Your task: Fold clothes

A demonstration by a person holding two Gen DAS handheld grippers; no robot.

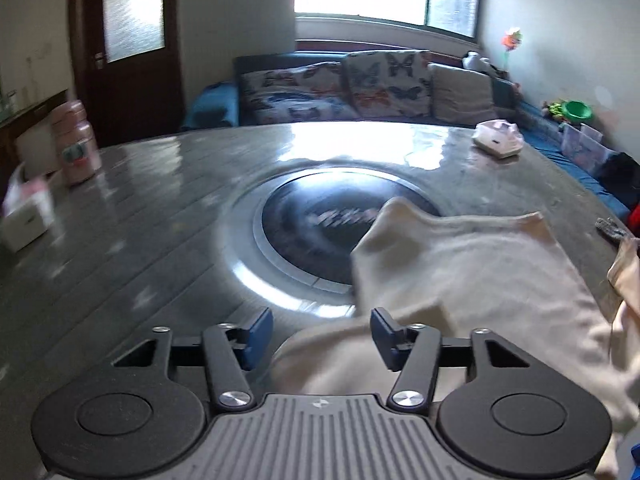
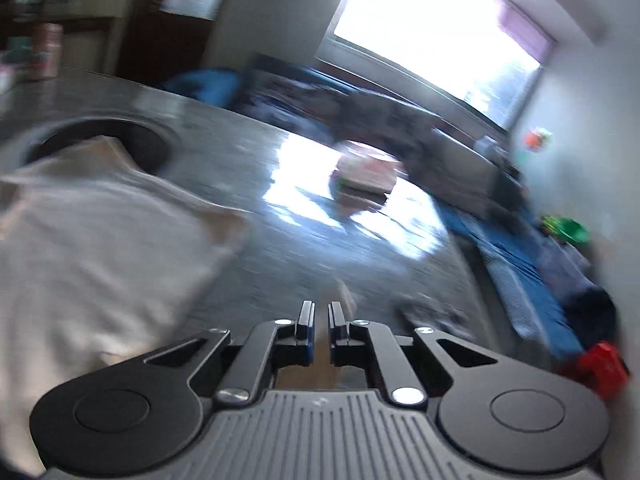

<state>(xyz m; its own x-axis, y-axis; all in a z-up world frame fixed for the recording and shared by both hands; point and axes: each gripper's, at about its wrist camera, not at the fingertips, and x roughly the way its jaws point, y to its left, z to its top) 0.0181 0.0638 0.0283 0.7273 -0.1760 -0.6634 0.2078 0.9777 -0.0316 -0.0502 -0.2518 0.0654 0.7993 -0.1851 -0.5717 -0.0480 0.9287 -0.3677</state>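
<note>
A cream garment (image 1: 472,280) lies spread on the grey table (image 1: 140,240), partly over the round dark inset (image 1: 320,220) in the table's middle. My left gripper (image 1: 322,334) is open just above the garment's near left edge, cloth showing between its blue pads. In the blurred right wrist view the garment (image 2: 100,240) lies to the left. My right gripper (image 2: 321,326) is nearly closed, with a strip of cream cloth (image 2: 344,292) running between the fingers; its jaws stand a narrow gap apart.
A pink canister (image 1: 78,144) and a white box (image 1: 28,220) stand at the table's left. A folded pink-white item (image 1: 500,140) lies at the far right of the table. A sofa with butterfly cushions (image 1: 360,84) stands behind the table. A small dark object (image 1: 610,229) lies at the right edge.
</note>
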